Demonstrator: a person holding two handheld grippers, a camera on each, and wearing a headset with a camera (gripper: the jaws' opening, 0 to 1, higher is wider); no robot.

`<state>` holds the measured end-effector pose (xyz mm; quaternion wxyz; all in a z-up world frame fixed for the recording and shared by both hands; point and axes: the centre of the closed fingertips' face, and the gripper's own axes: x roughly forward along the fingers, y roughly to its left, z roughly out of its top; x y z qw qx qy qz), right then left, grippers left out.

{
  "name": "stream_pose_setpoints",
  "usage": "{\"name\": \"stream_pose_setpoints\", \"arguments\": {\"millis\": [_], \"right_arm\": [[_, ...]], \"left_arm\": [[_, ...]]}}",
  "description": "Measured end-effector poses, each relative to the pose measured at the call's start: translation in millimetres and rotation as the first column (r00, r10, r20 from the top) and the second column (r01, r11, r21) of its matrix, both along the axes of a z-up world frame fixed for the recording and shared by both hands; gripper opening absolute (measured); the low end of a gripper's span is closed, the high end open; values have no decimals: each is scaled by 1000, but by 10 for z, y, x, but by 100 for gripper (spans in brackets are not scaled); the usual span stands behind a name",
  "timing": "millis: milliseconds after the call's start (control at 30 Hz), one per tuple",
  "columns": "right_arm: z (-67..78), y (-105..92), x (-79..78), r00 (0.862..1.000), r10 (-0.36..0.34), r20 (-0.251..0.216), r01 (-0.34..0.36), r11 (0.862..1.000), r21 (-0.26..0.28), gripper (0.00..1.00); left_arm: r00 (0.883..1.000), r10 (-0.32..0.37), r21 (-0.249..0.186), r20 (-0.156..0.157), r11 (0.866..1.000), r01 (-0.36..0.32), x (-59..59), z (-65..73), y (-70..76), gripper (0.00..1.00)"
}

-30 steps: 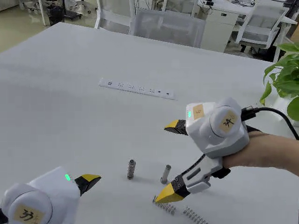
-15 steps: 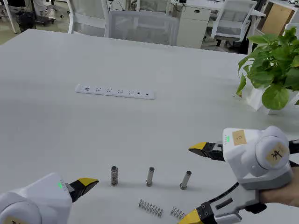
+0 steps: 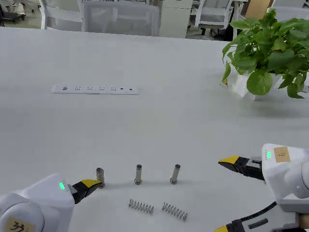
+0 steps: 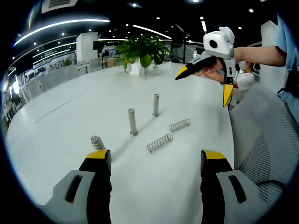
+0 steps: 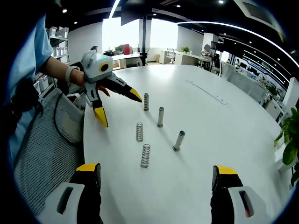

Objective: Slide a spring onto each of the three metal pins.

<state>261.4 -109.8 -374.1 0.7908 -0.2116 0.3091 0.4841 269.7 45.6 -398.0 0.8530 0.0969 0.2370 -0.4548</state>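
- Head view: three pins stand upright in a row on the table [image 3: 169,121]. The left pin [image 3: 100,176] has a spring on it. The middle pin [image 3: 138,174] and the right pin [image 3: 175,174] are bare. The first loose spring [image 3: 141,206] and the second loose spring [image 3: 175,211] lie flat just in front of those two. The right gripper [image 3: 223,195] hangs off to the right, well apart from the pins, jaws wide apart with nothing in them.
- Left gripper view: the left gripper [image 4: 155,156] has its jaws spread wide too, and they're empty. The left pin sits just beside one jaw tip; I can't tell if they actually touch. Both loose springs lie on the table ahead, with the bare pins behind them.
- Right gripper view: this gripper's own jaws rise apart and empty. The second loose spring is the nearest thing to it, the first one a bit further on, and the pins stand just beside them.
- Progress, as I read it: one pin of three is done and two are left. Neither loose spring has been picked up, so grabbing one looks like the next job.
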Motion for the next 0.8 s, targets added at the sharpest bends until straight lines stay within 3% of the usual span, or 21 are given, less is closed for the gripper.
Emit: {"name": "stream_pose_setpoints", "arguments": {"millis": [367, 567, 800], "right_arm": [[-27, -109, -78, 999, -50, -4, 51, 999, 15, 99], [-65, -143, -153, 998, -63, -12, 63, 998, 19, 99], [-80, -233, -211, 996, -89, -23, 90, 996, 23, 99]], "left_arm": [[997, -72, 38, 1, 997, 72, 10, -103, -105, 71], [993, -115, 72, -26, 991, 117, 42, -287, -197, 67], [986, -160, 76, -41, 984, 163, 73, -333, -332, 61]]}}
